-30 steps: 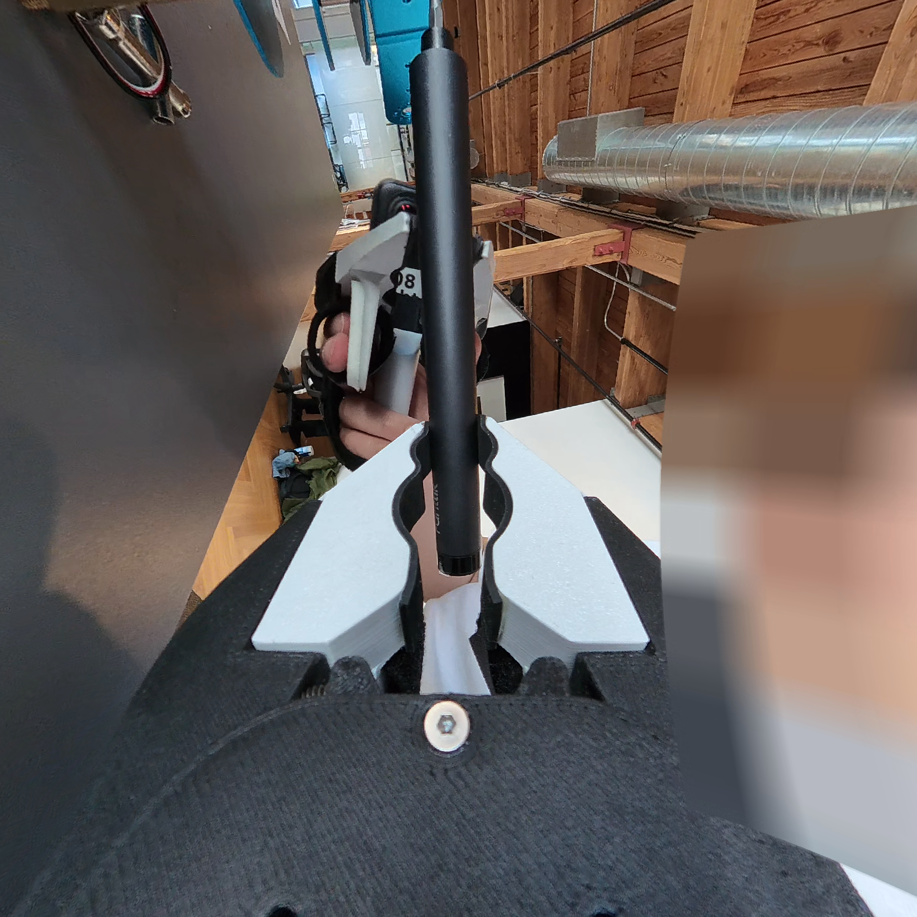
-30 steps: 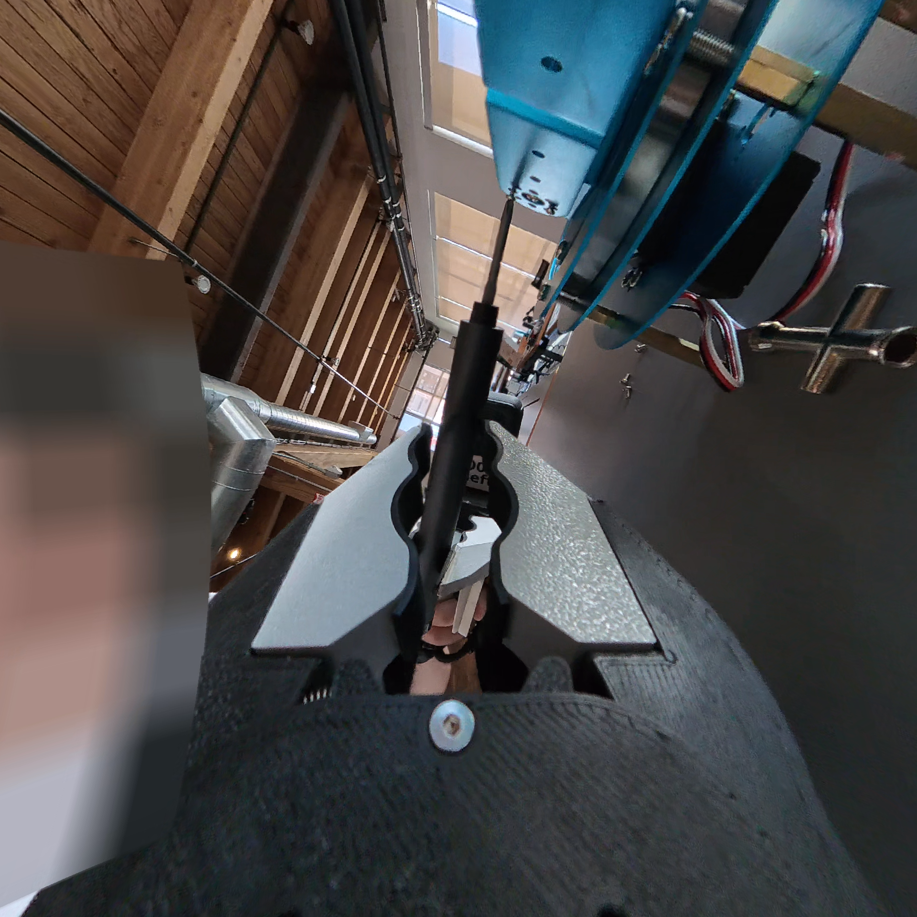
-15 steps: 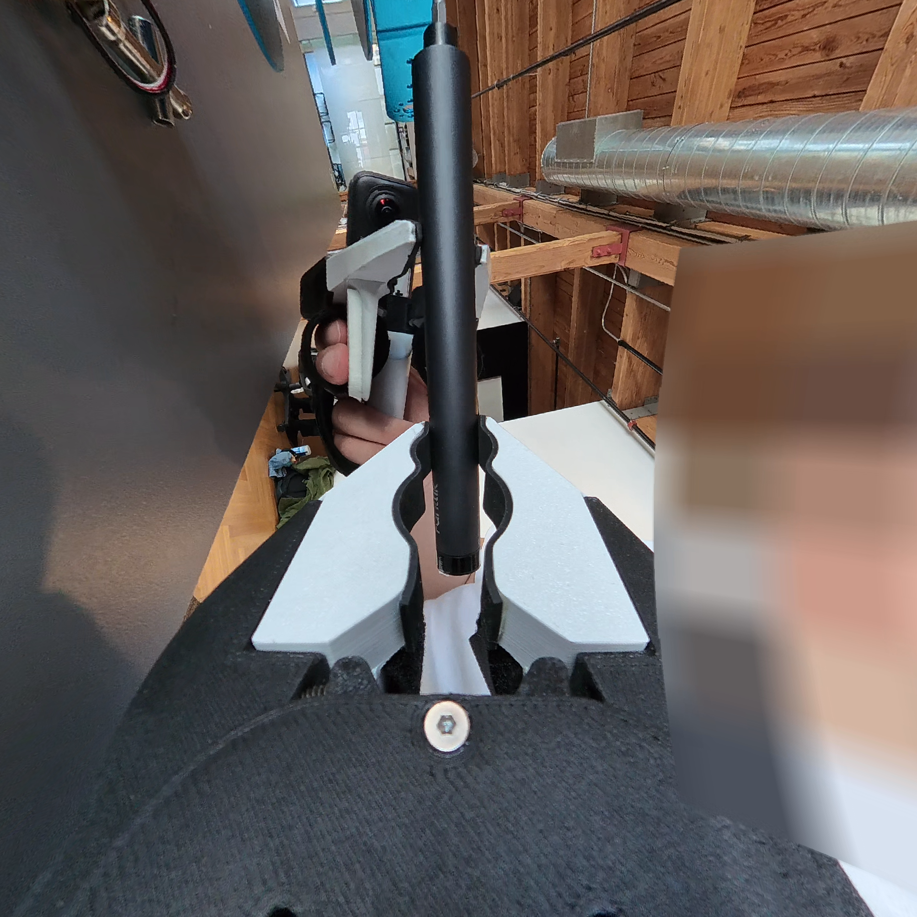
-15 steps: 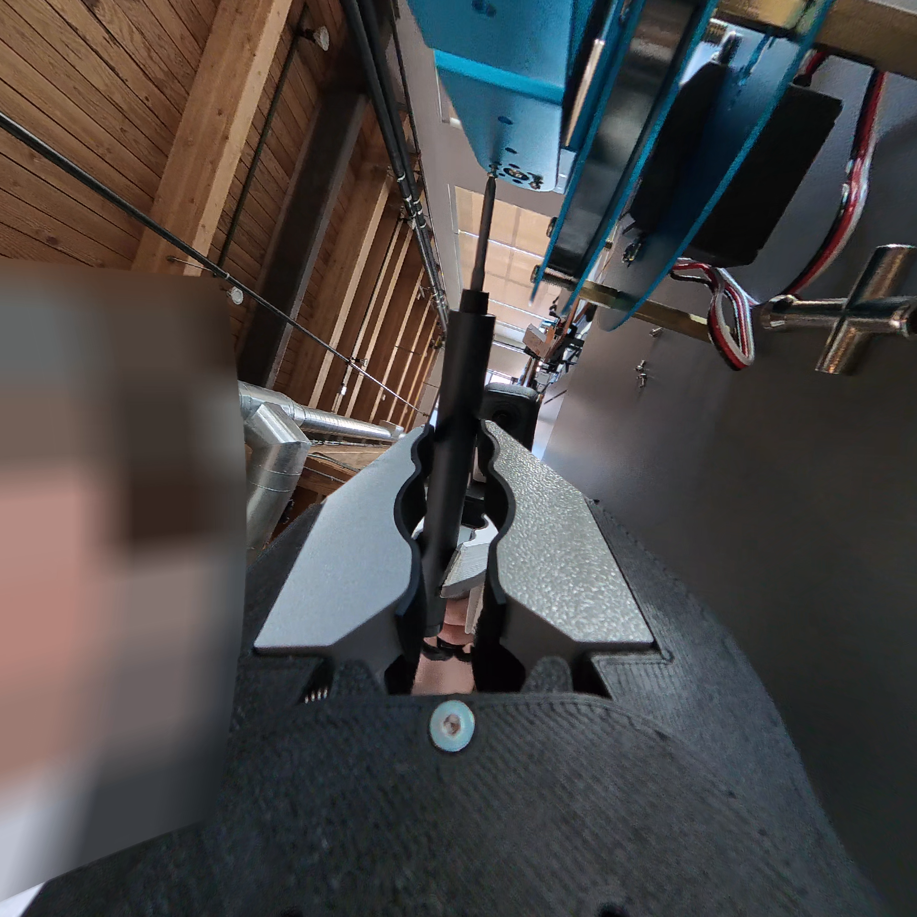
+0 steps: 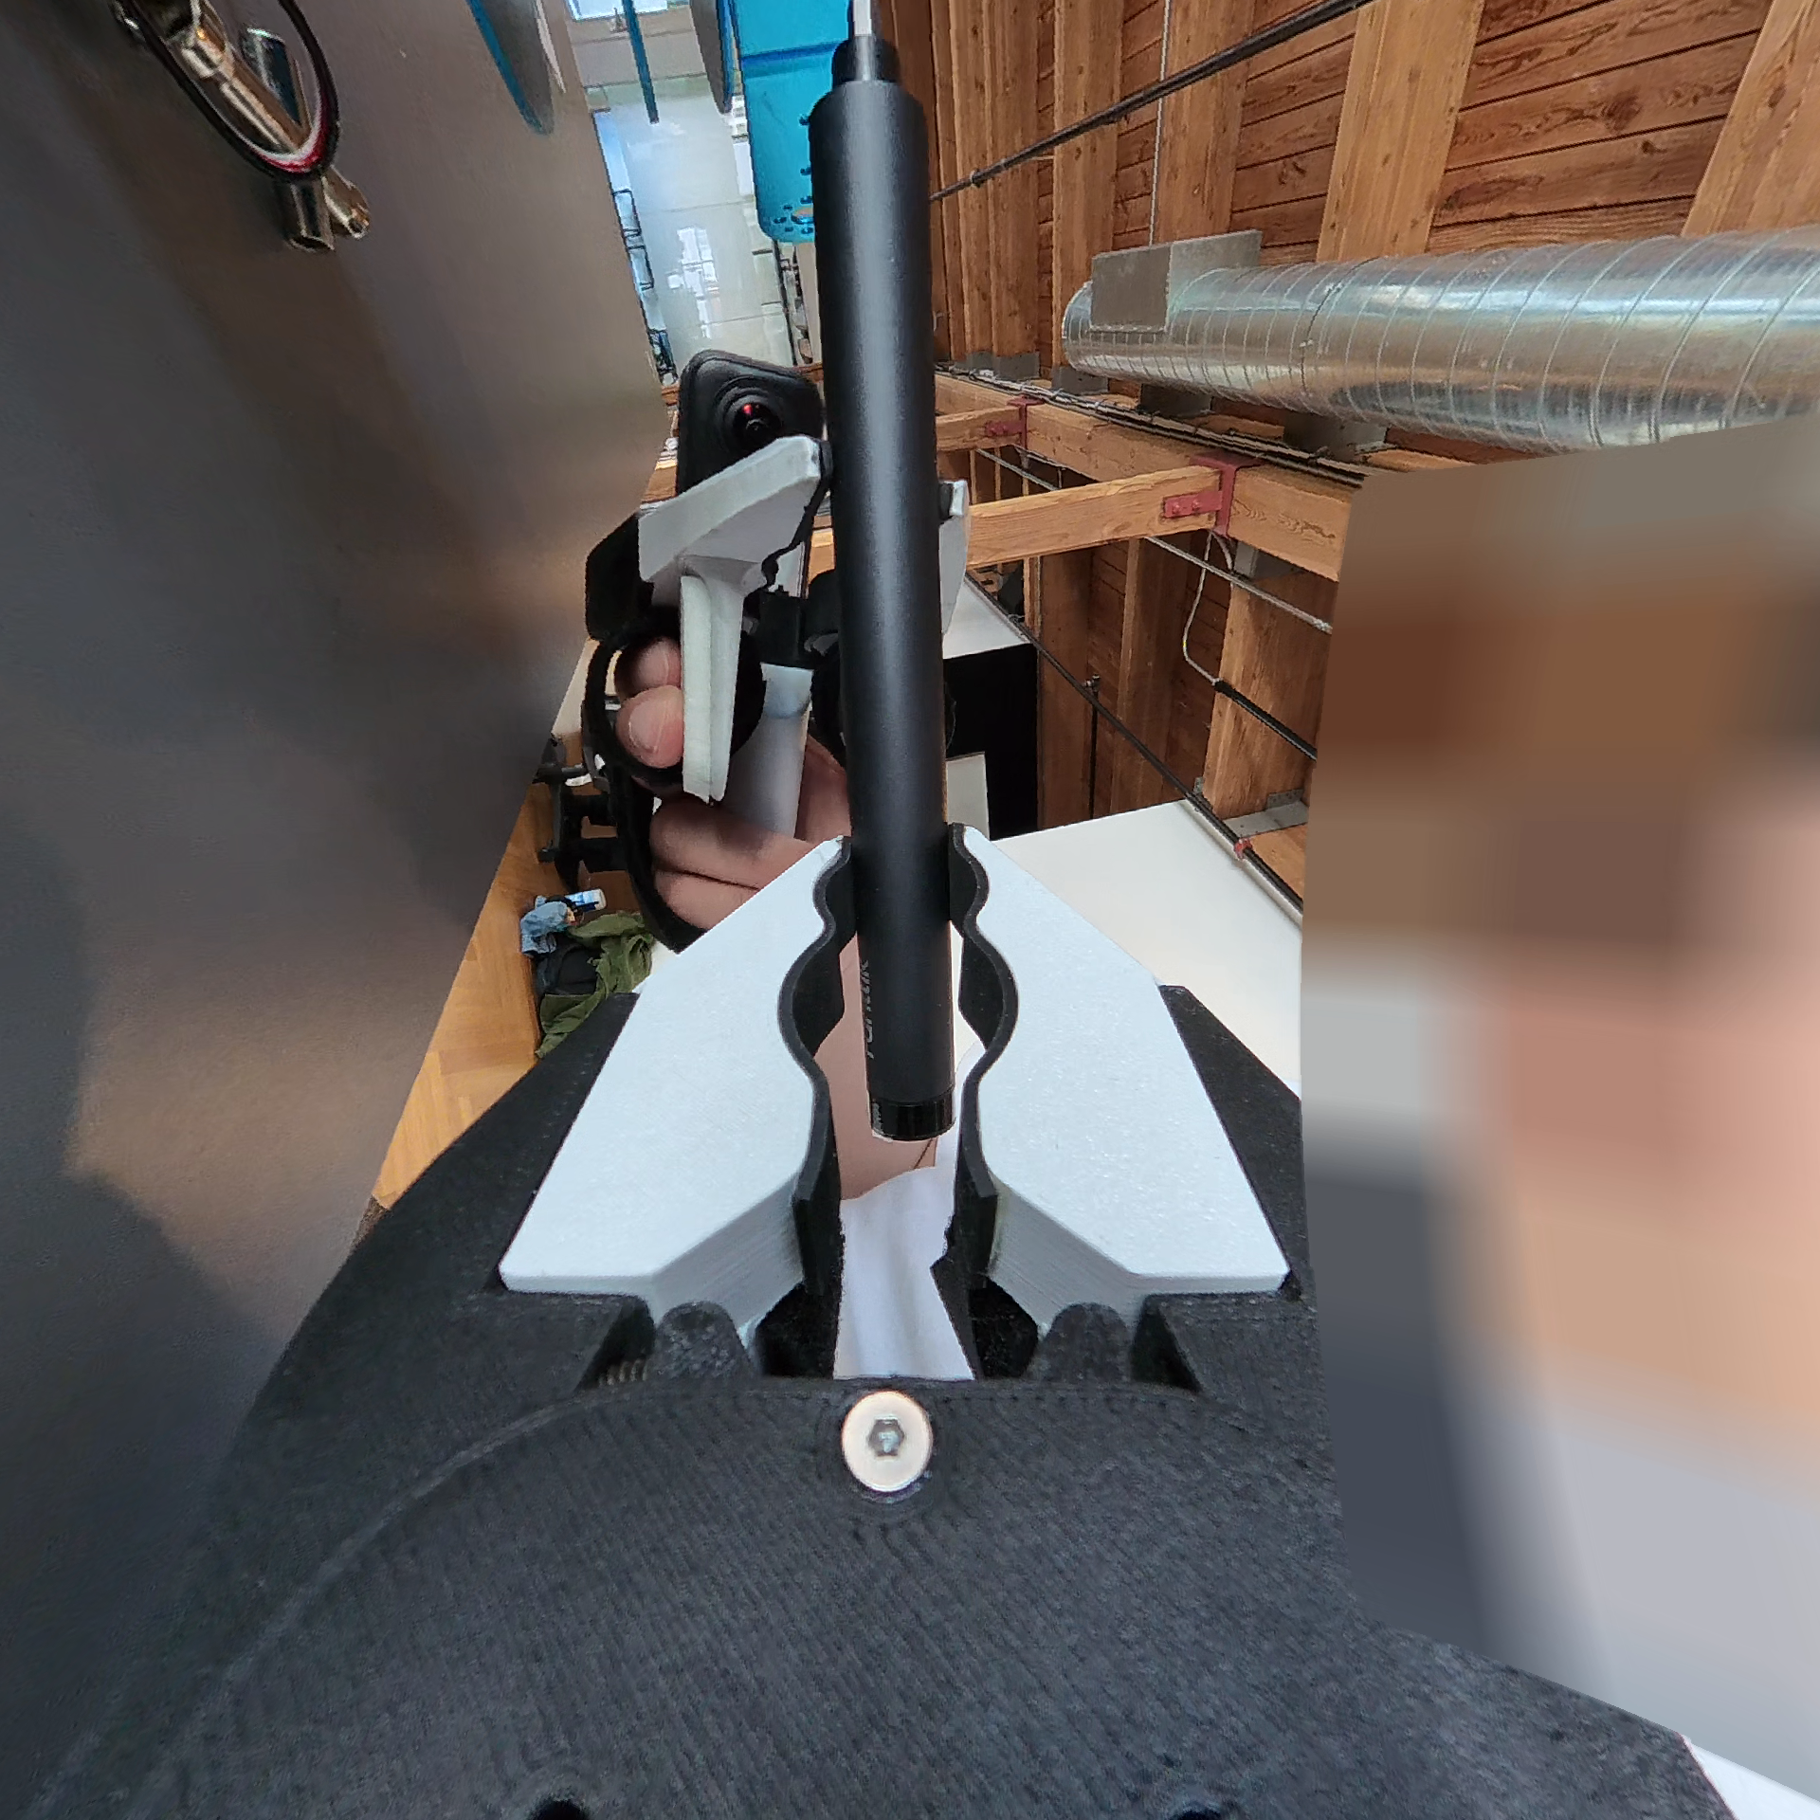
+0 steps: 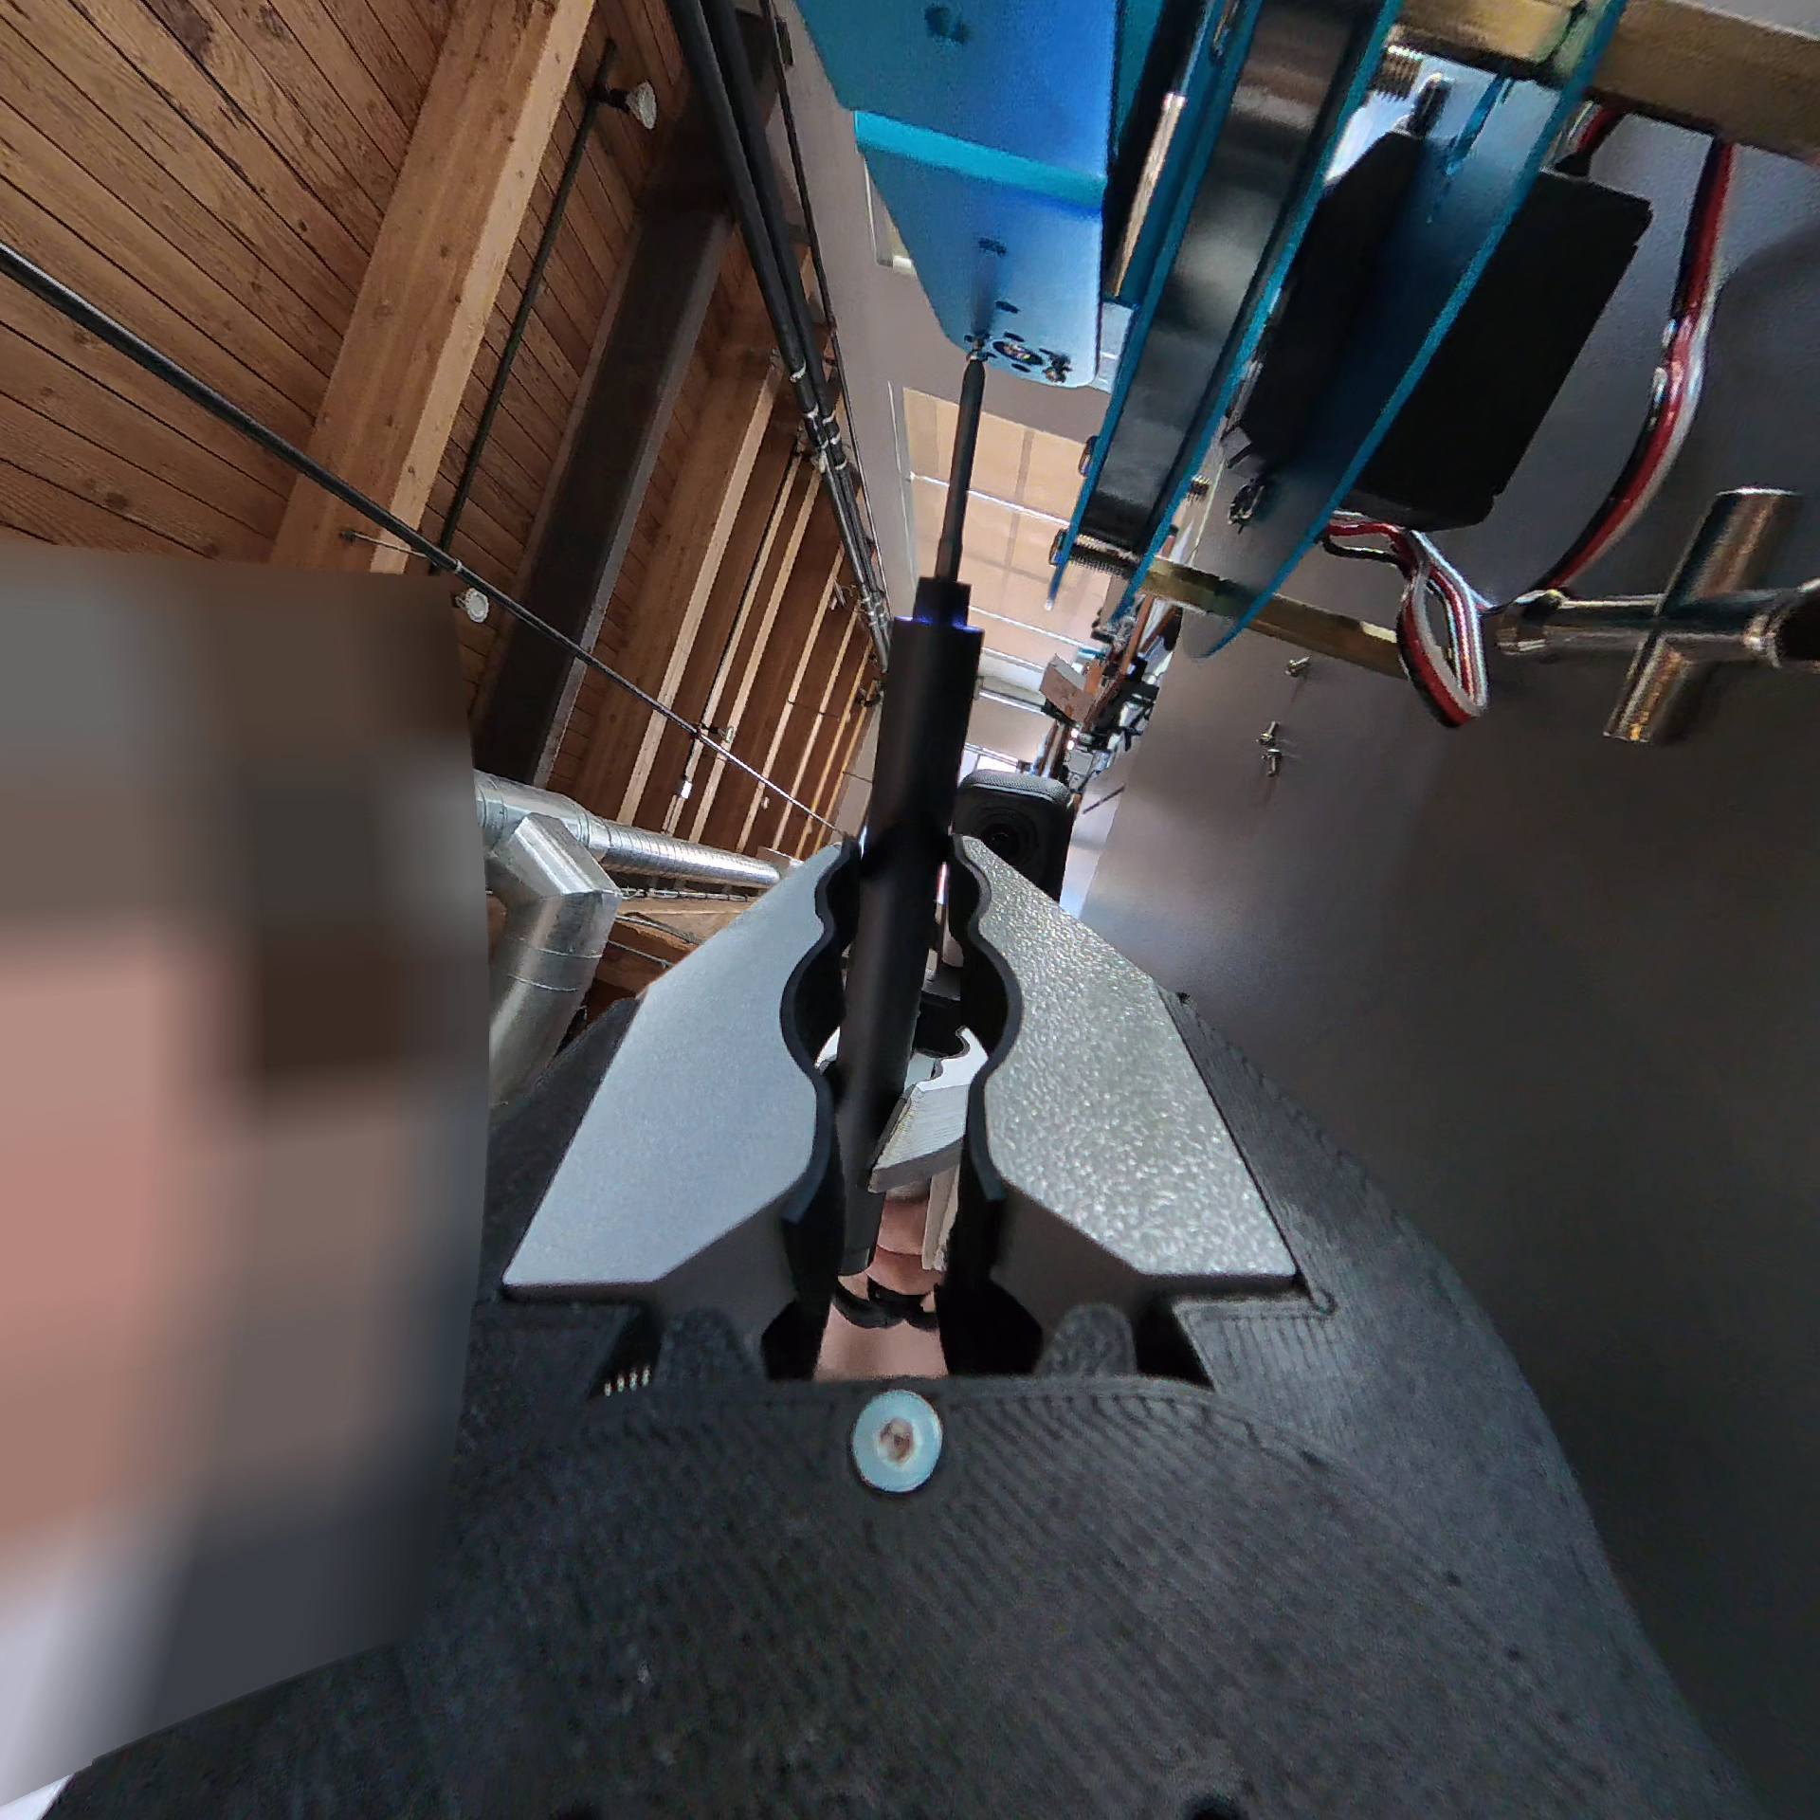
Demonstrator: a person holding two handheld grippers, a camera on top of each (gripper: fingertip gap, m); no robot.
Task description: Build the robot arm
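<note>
Two grippers, one tool: your left gripper (image 5: 894, 867) has its white fingers (image 5: 689, 1103) clamped on the lower end of a black electric screwdriver (image 5: 881, 552), and your right gripper (image 6: 891, 886) has its grey fingers (image 6: 1103, 1103) closed round the same black barrel (image 6: 901, 886) from the other side. You're pointing it straight up. Its thin bit (image 6: 960, 473) meets the underside of the blue metal housing (image 6: 975, 177) overhead, right by a small screw hole. In the left wrist view the right gripper (image 5: 748, 552) sits just behind the barrel with your hand (image 5: 709, 788) wrapped on its handle. Beside the blue housing, red and white wires (image 6: 1438, 611) loop past a chrome cross-shaped key (image 6: 1694, 630) against the dark grey panel (image 6: 1477, 985). A silver duct (image 5: 1428, 335) runs along the timber wall.
</note>
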